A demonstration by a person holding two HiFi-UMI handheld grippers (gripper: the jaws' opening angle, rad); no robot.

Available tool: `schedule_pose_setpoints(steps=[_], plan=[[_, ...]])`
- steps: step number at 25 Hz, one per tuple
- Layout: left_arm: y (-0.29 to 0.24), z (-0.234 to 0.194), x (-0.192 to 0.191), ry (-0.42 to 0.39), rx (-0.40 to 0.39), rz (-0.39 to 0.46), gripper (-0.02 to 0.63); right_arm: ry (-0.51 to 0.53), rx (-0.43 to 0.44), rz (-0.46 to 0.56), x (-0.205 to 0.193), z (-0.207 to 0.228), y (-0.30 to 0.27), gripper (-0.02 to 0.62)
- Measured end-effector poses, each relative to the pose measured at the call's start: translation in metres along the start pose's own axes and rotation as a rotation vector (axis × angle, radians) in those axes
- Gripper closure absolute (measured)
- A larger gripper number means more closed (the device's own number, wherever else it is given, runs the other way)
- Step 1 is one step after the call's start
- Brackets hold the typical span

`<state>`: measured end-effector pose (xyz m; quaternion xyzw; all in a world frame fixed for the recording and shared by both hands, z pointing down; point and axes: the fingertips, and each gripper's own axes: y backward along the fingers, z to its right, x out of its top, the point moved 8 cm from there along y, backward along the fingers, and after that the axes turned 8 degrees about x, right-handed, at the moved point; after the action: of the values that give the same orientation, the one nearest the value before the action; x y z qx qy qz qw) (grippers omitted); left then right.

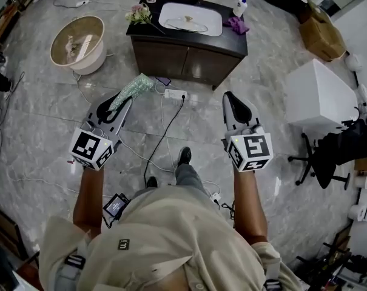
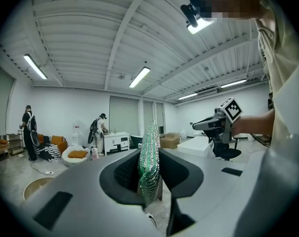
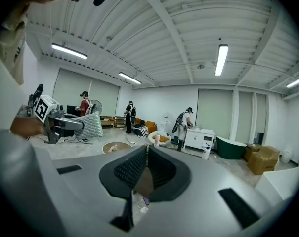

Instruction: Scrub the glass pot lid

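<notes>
Both tools hover well short of the glass pot lid [image 1: 186, 23], lying flat in the white basin [image 1: 170, 12] at upper centre, up-frame between them; the left tool [image 1: 124, 100] grips a green mesh scrubber [image 1: 133, 88] angled toward it, while the right tool [image 1: 230, 99] is clenched on nothing.

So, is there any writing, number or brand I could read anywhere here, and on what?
Nothing is readable.
Left cube, right cube: black-and-white square patterns, not letters.
Shirt logo: too small to read.
White bottle label: too small to read.
</notes>
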<state>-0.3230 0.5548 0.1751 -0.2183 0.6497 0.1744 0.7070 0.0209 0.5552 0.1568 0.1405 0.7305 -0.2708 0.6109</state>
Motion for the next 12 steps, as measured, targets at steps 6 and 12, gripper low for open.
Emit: schedule_pose_setpoints(steps=[6, 12], plan=[[-0.069, 0.024, 0.003, 0.013, 0.039, -0.049, 0.508, -0.031, 0.083, -0.03, -0.025, 0.074, -0.038, 0.568], [-0.11, 0.047, 0.017, 0.034, 0.151, -0.047, 0.508, -0.021, 0.18, -0.047, -0.037, 0.136, -0.067, 0.568]])
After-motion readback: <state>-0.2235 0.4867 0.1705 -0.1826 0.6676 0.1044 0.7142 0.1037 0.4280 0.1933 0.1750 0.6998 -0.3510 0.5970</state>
